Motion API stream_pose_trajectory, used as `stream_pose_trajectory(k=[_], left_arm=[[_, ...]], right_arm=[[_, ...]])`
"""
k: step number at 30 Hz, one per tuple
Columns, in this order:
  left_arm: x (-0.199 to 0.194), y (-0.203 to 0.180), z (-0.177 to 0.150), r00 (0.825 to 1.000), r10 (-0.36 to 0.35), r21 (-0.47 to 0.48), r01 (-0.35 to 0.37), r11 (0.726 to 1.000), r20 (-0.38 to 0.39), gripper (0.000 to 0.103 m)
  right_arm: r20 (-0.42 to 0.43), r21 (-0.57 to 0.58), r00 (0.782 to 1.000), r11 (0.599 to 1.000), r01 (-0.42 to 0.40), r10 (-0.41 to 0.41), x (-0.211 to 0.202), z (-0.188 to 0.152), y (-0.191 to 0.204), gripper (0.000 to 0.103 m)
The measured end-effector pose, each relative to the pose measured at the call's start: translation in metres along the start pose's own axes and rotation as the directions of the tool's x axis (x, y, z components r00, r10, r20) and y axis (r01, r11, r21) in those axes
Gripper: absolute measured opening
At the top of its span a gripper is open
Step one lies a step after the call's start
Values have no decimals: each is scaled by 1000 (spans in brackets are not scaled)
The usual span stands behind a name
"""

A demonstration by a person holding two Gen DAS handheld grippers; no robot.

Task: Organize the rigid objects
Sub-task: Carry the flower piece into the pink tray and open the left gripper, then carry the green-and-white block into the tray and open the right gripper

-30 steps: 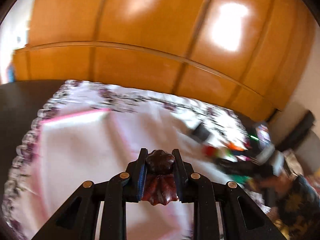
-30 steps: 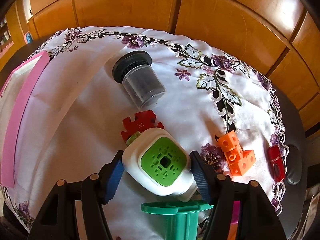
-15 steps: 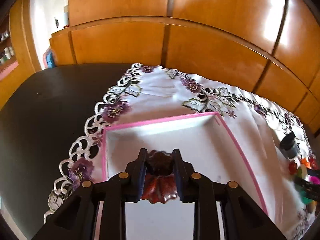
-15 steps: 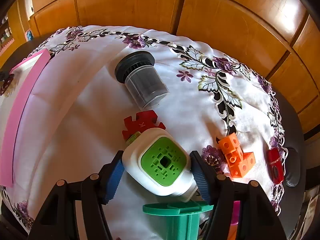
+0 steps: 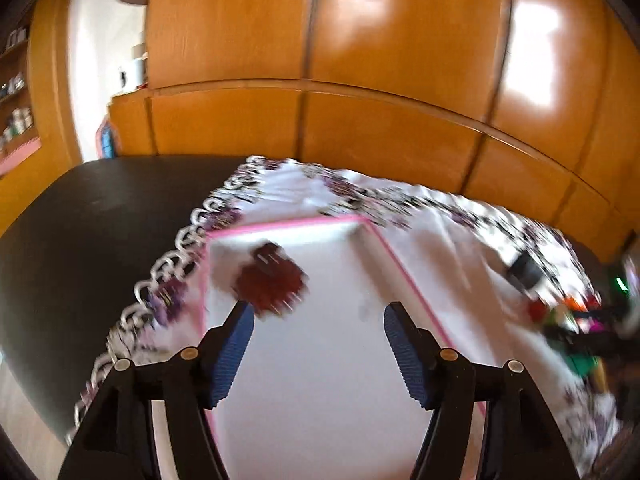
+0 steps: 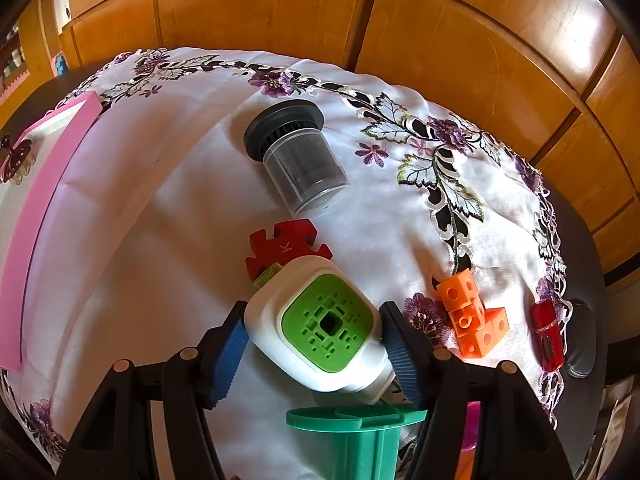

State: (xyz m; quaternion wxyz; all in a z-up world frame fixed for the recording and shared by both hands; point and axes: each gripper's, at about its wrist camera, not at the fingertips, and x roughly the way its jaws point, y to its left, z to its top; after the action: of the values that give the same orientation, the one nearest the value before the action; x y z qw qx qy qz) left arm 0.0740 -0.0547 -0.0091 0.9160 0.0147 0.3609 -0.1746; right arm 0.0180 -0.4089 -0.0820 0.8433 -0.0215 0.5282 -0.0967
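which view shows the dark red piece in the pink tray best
The left wrist view: the dark red piece lies large, though blurred, in the pink tray beyond the open left gripper. The right wrist view shows it tiny at the left edge.

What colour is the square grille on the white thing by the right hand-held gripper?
Bright green grille, clearest in the right wrist view.

Home dining room, embroidered tablecloth (image 6: 400, 208), wooden cabinet doors (image 6: 440, 32), toys
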Motion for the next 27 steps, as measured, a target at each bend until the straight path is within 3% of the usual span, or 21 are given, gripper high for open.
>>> stream_pose_trajectory(k=[5, 9, 12, 17, 20, 27], left_arm=[[-12, -41, -36, 995, -70, 79, 75, 994, -68, 70], [-14, -60, -52, 991, -77, 120, 90, 989, -107, 70], [-20, -64, -53, 994, -54, 133, 66, 989, -92, 70], [-32, -50, -46, 999, 9, 100, -5, 995, -44, 75], [-37, -37, -42, 998, 51, 66, -49, 997, -24, 78], [-35, -11, -41, 995, 89, 6, -89, 996, -37, 79]], right_arm=[[4, -12, 1000, 1000, 9, -9, -1, 0, 2, 66], [15, -18, 1000, 1000, -10, 11, -6, -1, 6, 66], [29, -29, 999, 999, -39, 40, -11, -1, 11, 66], [8, -84, 980, 976, -199, 200, -19, -2, 31, 66], [6, -159, 986, 974, -163, 166, -19, -4, 49, 66], [11, -115, 988, 982, -151, 153, -19, -1, 46, 66]])
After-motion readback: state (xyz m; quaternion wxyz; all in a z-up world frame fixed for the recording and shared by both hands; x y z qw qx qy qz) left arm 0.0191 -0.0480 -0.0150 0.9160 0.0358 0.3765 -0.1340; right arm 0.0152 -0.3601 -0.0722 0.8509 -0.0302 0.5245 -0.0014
